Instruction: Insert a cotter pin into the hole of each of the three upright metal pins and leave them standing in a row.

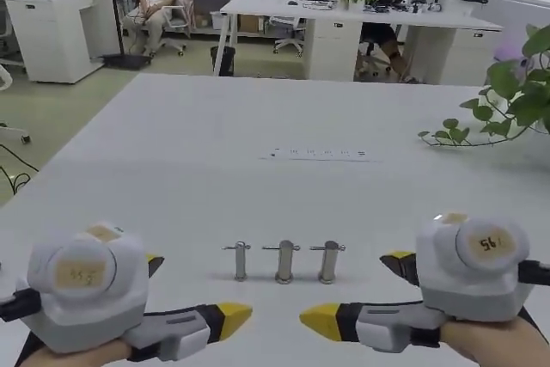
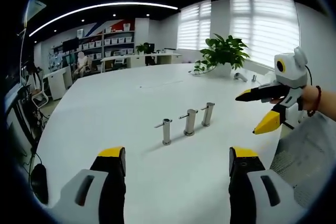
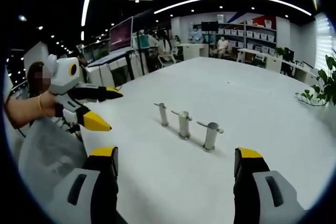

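Metal pins (image 1: 284,261) stand upright in a row, cotter pins (image 1: 234,247) lying crosswise; left gripper (image 1: 202,283), right gripper (image 1: 344,286) open.

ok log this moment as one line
left gripper: open, empty | right gripper: open, empty | metal pins: three upright in a row | cotter pins: one through each

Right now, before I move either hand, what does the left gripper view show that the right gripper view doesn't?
Left gripper view: the right tongs at the right side, open and held in the air, with bright window blinds behind. Right gripper view: the left tongs at the left side, also open, in front of a large screen. Shared: the white table and the three upright pins standing in a row, each with a cotter pin through its top, neither tongs touching them.
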Action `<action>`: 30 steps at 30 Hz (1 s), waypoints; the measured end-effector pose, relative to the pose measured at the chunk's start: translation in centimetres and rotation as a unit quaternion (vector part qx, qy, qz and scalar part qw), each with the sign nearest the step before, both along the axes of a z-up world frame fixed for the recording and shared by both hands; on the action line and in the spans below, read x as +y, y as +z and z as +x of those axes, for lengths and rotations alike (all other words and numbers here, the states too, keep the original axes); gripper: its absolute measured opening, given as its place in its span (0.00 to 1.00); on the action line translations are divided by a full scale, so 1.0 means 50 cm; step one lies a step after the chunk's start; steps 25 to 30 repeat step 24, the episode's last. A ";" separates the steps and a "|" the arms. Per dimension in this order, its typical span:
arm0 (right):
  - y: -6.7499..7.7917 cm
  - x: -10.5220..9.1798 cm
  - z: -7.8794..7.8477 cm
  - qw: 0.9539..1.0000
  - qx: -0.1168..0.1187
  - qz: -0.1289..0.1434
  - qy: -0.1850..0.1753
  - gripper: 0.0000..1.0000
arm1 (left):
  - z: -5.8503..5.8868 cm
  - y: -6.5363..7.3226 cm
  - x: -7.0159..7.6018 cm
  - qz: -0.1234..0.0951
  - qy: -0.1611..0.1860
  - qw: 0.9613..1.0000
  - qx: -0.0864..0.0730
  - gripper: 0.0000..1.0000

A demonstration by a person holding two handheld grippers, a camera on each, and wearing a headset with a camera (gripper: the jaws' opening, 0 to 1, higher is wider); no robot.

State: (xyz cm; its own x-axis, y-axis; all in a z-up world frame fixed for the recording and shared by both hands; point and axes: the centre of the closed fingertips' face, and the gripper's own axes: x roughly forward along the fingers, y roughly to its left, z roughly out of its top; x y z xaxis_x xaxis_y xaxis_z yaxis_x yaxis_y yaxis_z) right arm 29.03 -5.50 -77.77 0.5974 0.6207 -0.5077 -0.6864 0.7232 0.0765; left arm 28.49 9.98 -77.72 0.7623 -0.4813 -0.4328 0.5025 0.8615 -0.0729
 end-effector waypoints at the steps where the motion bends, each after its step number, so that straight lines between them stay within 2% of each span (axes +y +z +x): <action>1: 0.000 0.001 0.000 1.000 0.000 0.002 0.000 0.92 | 0.000 0.000 0.000 -0.001 0.000 1.000 -0.001 0.81; 5: -0.002 0.002 0.002 1.000 0.001 0.001 0.001 0.91 | 0.001 0.004 0.001 0.000 0.003 1.000 -0.006 0.81; 16: 0.001 0.008 0.008 1.000 -0.003 0.003 0.000 0.91 | 0.004 0.008 0.011 -0.010 0.013 1.000 -0.008 0.81; 30: -0.008 0.010 0.001 1.000 0.004 0.005 -0.002 0.90 | 0.005 0.009 0.012 -0.015 0.015 1.000 -0.008 0.81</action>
